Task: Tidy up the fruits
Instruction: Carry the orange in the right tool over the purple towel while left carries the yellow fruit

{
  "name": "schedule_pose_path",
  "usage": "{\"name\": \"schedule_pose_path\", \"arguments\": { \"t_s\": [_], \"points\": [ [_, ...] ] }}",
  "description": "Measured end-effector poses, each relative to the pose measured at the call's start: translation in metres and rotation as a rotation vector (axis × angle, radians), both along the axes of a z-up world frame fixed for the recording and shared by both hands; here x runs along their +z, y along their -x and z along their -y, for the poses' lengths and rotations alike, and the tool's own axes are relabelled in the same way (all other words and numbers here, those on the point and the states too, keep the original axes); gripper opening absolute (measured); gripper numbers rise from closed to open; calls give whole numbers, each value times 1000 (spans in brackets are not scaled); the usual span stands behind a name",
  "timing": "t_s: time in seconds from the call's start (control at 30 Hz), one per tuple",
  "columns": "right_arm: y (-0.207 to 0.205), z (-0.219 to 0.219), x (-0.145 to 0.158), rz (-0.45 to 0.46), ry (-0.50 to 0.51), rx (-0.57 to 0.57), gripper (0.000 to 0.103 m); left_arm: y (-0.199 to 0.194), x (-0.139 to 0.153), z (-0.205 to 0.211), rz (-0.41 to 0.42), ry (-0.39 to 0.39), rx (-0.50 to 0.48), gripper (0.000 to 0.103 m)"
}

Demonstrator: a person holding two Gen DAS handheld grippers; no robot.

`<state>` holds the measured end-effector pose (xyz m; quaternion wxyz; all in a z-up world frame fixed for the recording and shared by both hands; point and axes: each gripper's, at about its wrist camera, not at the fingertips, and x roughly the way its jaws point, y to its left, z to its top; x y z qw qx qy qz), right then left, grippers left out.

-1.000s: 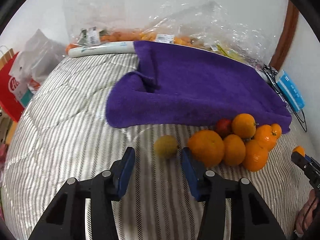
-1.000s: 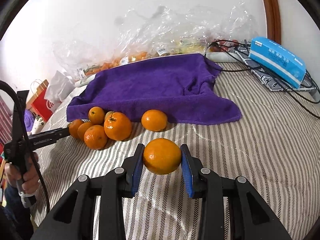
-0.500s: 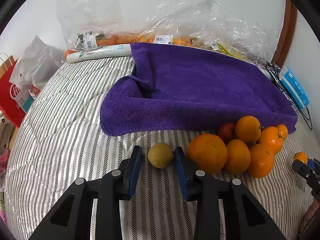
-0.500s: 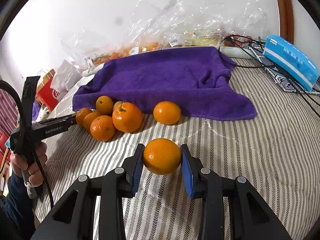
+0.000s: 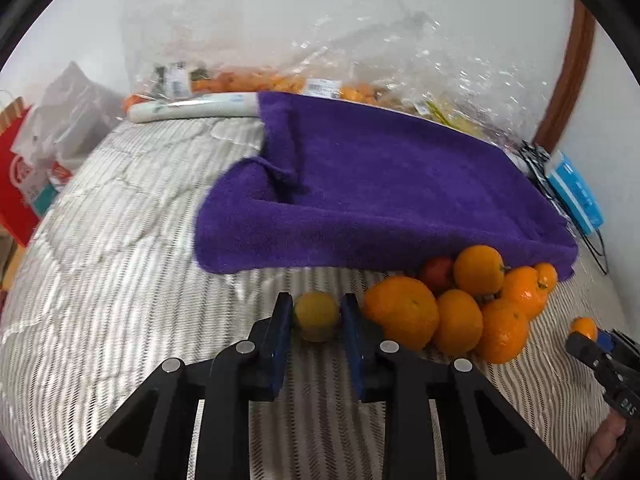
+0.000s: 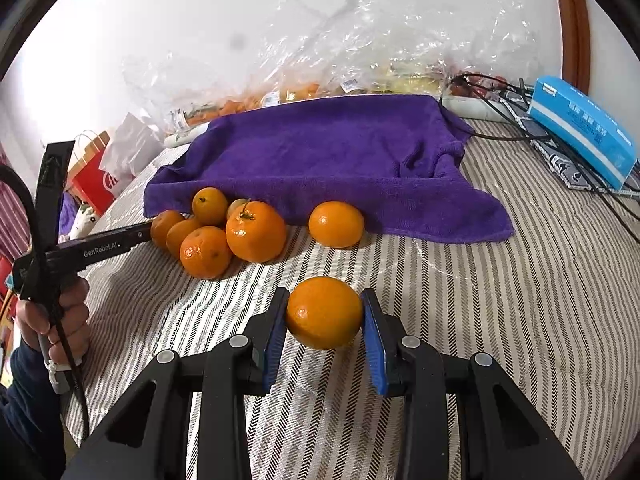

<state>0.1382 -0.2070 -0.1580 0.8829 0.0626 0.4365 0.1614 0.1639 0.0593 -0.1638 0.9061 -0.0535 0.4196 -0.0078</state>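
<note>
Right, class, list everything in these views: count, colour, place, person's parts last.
yellowish fruit: one, yellow-green, in left tool.
held orange: one, orange, in right tool.
orange pile: about five, orange, at towel's edge.
red fruit: one, red, within pile.
lone orange: one, orange, beside pile.
towel: one, purple, on striped bedcover.
plastic bags: several, clear, along wall.
box: one, blue, bedcover's right edge.
left tool: one, black, jaws just closed on yellowish fruit.
right tool: one, black, holding held orange.
hand: one, on left tool's handle.
</note>
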Motion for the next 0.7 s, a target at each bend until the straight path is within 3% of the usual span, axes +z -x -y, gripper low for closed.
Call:
{"name": "schedule_pose_path", "arguments": {
  "t_s": [0.07,0.2,0.4,0.57,0.7],
  "points": [
    [1,0,2,0,1,-2,36,1,3,0,4,-19,4,24],
    [2,3,11,-15,-25,-13,36,7,22,-2,26,27,-10,24],
    [-4,7,56,97,15,-57,36,0,65,3,106,-19,-32,24],
    [-24,3,91,179,56,-77,36,-27,77,8,120,-10,-36,24],
    [-50,-4,105,194,52,-69,36,-50,72,13,117,-9,-21,24]
  ]
}}
